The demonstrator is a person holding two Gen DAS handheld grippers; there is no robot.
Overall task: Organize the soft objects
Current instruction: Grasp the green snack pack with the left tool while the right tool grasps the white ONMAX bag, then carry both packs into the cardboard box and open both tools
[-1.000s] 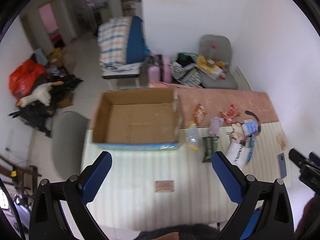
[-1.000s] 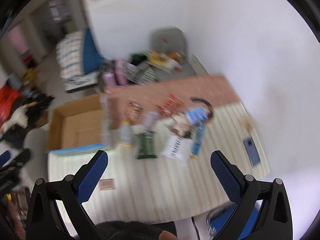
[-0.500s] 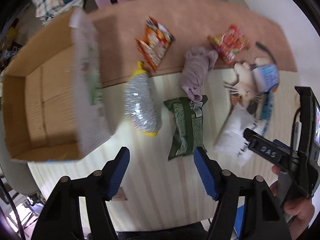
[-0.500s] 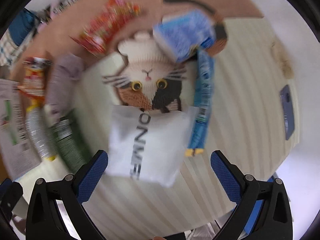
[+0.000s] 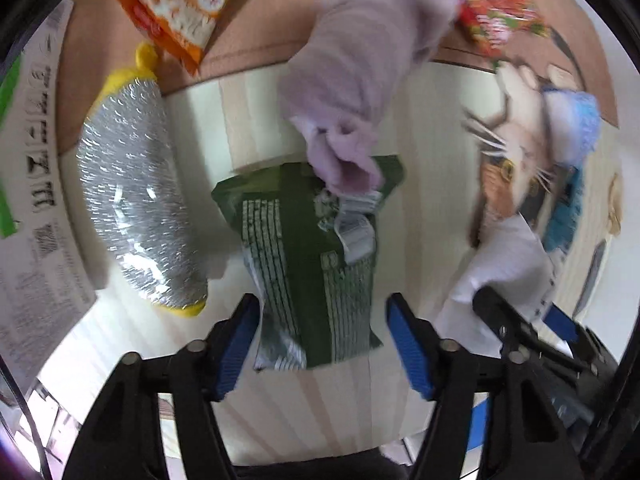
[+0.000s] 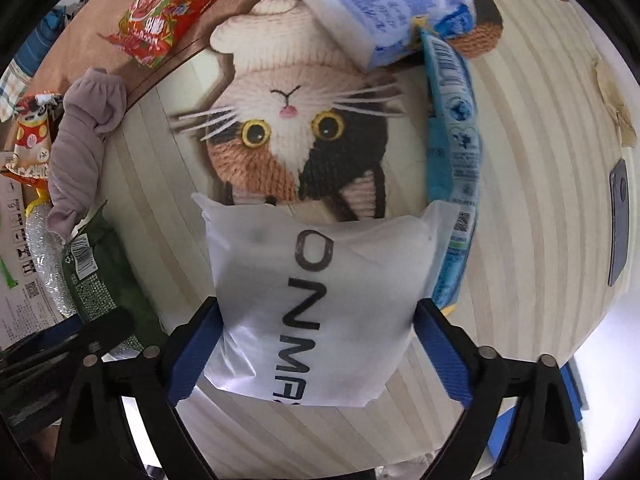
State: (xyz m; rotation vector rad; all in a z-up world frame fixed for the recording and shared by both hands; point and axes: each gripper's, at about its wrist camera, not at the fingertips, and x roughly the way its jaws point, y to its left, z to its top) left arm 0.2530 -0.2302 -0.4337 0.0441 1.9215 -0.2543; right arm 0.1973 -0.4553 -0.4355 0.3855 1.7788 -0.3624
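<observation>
My left gripper (image 5: 322, 340) is open, its blue pads on either side of a green snack packet (image 5: 316, 264) that lies flat on the table. A lilac cloth roll (image 5: 360, 72) overlaps the packet's far end. My right gripper (image 6: 316, 344) is open around the near end of a white soft packet (image 6: 316, 300) with black lettering. Beyond it lies a knitted cat-face mat (image 6: 300, 128). The white packet (image 5: 504, 272) and the right gripper's finger (image 5: 504, 320) also show in the left wrist view.
A silver and yellow packet (image 5: 136, 196), an orange snack bag (image 5: 180, 4) and a red snack bag (image 6: 172, 12) lie nearby. A blue-white tissue pack (image 6: 392, 4) and a blue sachet (image 6: 456, 160) sit by the cat mat. A phone (image 6: 619, 220) lies at right. The box flap (image 5: 32, 184) is at left.
Both grippers have dropped close to the table. The left now straddles the green packet; the right now straddles the white packet. Both jaws have narrowed.
</observation>
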